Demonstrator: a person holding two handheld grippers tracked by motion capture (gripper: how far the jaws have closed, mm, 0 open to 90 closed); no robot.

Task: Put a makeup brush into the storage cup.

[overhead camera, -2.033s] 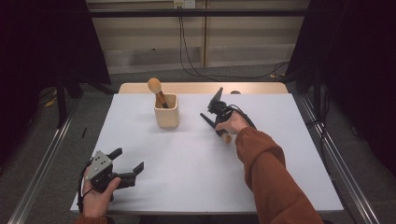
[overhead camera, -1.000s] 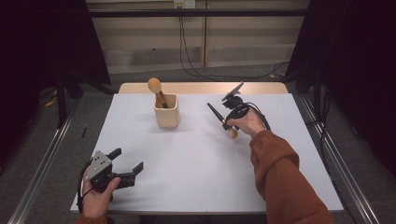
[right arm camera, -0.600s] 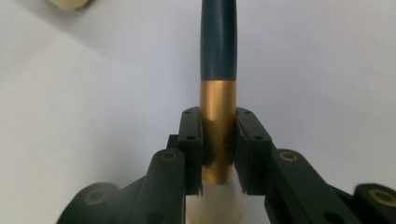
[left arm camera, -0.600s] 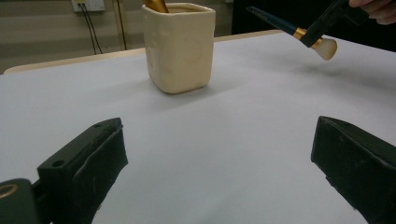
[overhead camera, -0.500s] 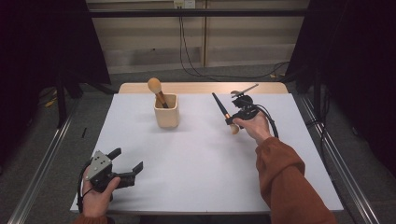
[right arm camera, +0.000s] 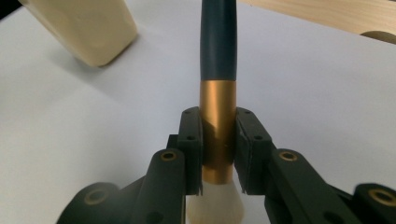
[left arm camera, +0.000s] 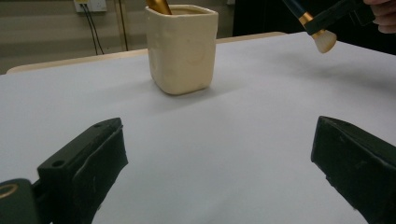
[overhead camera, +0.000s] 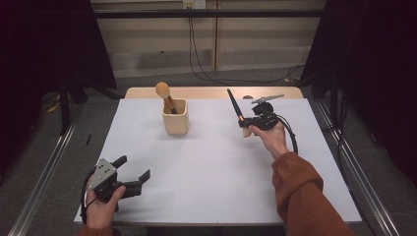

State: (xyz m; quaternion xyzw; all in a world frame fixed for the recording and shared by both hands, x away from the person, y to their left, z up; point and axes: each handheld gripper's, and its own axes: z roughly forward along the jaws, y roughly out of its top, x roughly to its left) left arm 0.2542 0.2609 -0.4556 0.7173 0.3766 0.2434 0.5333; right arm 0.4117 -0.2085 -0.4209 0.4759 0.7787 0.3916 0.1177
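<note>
No writing is seen; the brush is clamped by the right gripper, the left gripper is held wide open and empty.

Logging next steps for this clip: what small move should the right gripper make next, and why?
Probably carry the brush left toward the cup. The right gripper is shut on its gold ferrule, bristles down and handle up, well right of the cup, which already holds another brush.
</note>
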